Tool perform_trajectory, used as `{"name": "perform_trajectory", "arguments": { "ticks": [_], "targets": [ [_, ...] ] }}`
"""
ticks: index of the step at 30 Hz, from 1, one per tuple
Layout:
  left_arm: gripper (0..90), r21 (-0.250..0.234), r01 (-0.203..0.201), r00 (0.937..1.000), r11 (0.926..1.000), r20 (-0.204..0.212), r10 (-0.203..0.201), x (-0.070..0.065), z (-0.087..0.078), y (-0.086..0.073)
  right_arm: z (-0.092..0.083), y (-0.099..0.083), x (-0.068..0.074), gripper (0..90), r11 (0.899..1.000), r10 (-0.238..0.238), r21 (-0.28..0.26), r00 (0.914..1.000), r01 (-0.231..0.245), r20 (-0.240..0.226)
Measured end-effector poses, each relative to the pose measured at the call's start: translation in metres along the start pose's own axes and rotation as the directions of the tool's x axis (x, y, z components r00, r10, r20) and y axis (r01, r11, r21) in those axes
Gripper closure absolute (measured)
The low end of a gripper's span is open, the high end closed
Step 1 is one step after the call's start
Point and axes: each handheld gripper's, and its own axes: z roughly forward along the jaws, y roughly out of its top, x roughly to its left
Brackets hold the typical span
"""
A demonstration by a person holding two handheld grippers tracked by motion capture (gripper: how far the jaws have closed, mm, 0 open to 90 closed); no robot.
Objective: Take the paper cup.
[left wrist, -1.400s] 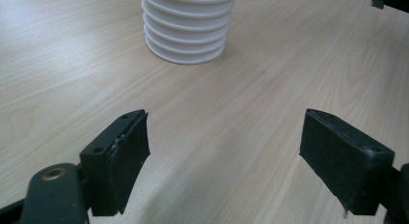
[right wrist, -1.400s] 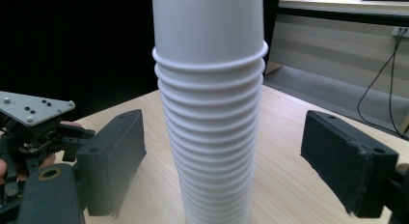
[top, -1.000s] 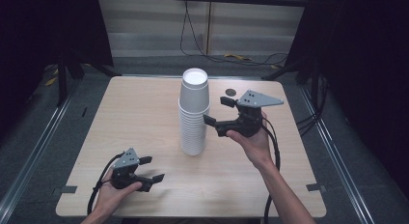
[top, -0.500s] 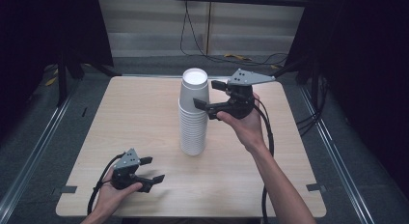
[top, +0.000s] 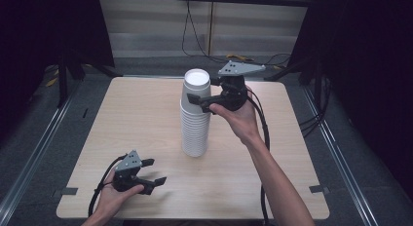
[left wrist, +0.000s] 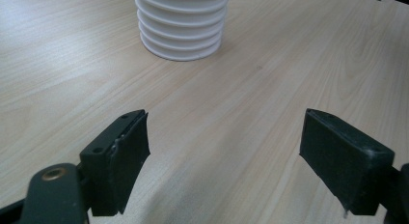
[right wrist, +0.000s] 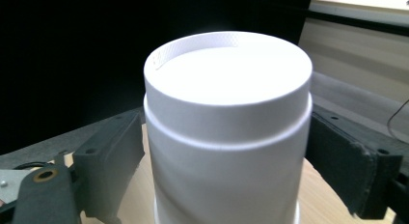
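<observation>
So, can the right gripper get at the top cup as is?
Likely yes: the right gripper has a jaw on each side of the top cup, nothing between; left gripper sits well clear.

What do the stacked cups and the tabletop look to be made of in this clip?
Stacked cups: probably paper, perhaps thin plastic; matte white, upside down, with thin ridges where each cup overlaps the next and a fine texture on the top cup's recessed base rim. Tabletop: light wood or wood-look laminate; pale grain streaks run across it, with a soft, low sheen.
</observation>
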Motion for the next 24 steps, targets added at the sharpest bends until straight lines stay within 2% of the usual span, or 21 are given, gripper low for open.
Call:
{"name": "perform_trajectory", "arguments": {
  "ticks": [10, 13, 19, 20, 21, 24],
  "targets": [
    [17.4, 0.007, -0.008, 1.0000, 0.9999, 0.002, 0.008, 0.000, 0.001, 0.000, 0.011, 0.007, -0.006, 15.9, 0.996, -0.005, 0.093, 0.9996, 0.008, -0.026],
    [17.4, 0.008, -0.009, 1.0000, 0.9999, 0.001, 0.009, 0.000, 0.001, 0.000, 0.011, 0.009, -0.005, 15.9, 0.995, -0.012, 0.103, 0.9996, 0.014, -0.025],
    [17.6, -0.005, -0.005, 1.0000, 1.0000, -0.008, 0.005, 0.000, -0.001, 0.001, 0.014, 0.011, -0.007, 15.7, 0.992, 0.005, 0.123, 0.9991, 0.000, -0.042],
    [17.6, -0.005, -0.005, 1.0000, 1.0000, -0.008, 0.005, 0.000, -0.001, 0.001, 0.014, 0.011, -0.007, 15.7, 0.992, 0.005, 0.123, 0.9991, 0.000, -0.042],
    [17.6, 0.001, -0.011, 0.9999, 0.9999, -0.013, 0.011, 0.000, -0.001, 0.001, 0.015, 0.012, -0.007, 16.3, 0.989, 0.004, 0.145, 0.9991, 0.002, -0.042],
    [17.6, 0.002, -0.008, 0.9999, 1.0000, -0.012, 0.008, 0.000, -0.001, 0.001, 0.015, 0.013, -0.006, 16.8, 0.988, -0.003, 0.152, 0.9995, 0.008, -0.031]
  ]
}}
